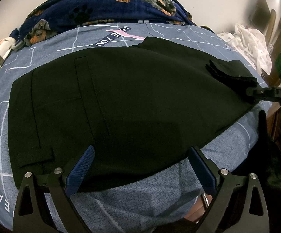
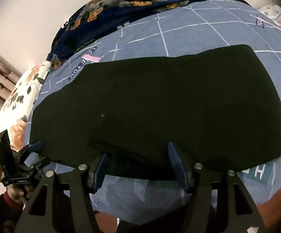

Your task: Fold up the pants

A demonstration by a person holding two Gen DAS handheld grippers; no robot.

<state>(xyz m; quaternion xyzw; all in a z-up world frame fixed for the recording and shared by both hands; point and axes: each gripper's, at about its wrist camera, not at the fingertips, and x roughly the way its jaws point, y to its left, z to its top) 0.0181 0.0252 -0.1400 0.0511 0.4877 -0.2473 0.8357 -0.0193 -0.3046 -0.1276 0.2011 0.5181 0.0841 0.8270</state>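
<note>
Black pants point(image 1: 130, 101) lie flat across the blue bed sheet point(image 1: 159, 33), waistband and pocket seams toward the left of the left wrist view. My left gripper point(image 1: 142, 155) stands wide open over the pants' near edge, its blue pads on either side of the cloth without pressing it. In the right wrist view the pants point(image 2: 159, 101) fill the middle, with a folded layer at the near edge. My right gripper point(image 2: 138, 159) is open there, the folded edge lying between its pads. The left wrist view shows the right gripper point(image 1: 257, 94) at the pants' right end, beside a small turned-up flap point(image 1: 231, 71).
A dark blue dog-print blanket point(image 1: 101, 5) is bunched at the back of the bed. A floral pillow point(image 2: 20, 101) lies at the left end and a white cloth pile point(image 1: 251, 38) at the right. A hand in a red sleeve point(image 2: 14, 192) holds the left gripper point(image 2: 41, 153).
</note>
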